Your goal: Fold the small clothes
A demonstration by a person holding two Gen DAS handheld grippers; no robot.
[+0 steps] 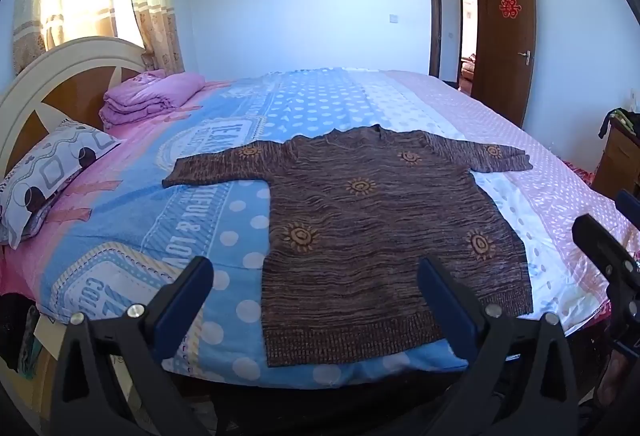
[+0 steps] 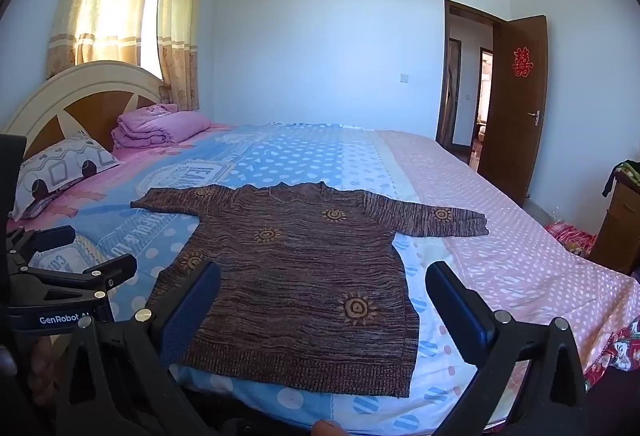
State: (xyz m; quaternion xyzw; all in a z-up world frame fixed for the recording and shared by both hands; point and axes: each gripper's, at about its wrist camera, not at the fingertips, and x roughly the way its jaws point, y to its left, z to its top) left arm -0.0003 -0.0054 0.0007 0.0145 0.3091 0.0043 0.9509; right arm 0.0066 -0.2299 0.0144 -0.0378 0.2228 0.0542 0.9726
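Observation:
A small brown knit sweater (image 1: 376, 220) with orange sun motifs lies flat on the bed (image 1: 224, 220), both sleeves spread out, hem toward me. In the right wrist view the same sweater (image 2: 304, 276) sits between the fingers' line of sight. My left gripper (image 1: 316, 276) hovers before the bed's near edge, jaws wide open and empty, above the hem's left part. My right gripper (image 2: 324, 280) is likewise wide open and empty, over the hem. The right gripper (image 1: 608, 256) shows at the right edge of the left wrist view; the left gripper (image 2: 68, 268) shows at the left of the right wrist view.
A patterned pillow (image 1: 48, 175) and a folded pink quilt (image 1: 152, 95) lie by the headboard (image 1: 60, 75) at the left. A wooden door (image 1: 504, 39) stands open at the back right. A wooden cabinet (image 1: 620, 159) stands right of the bed.

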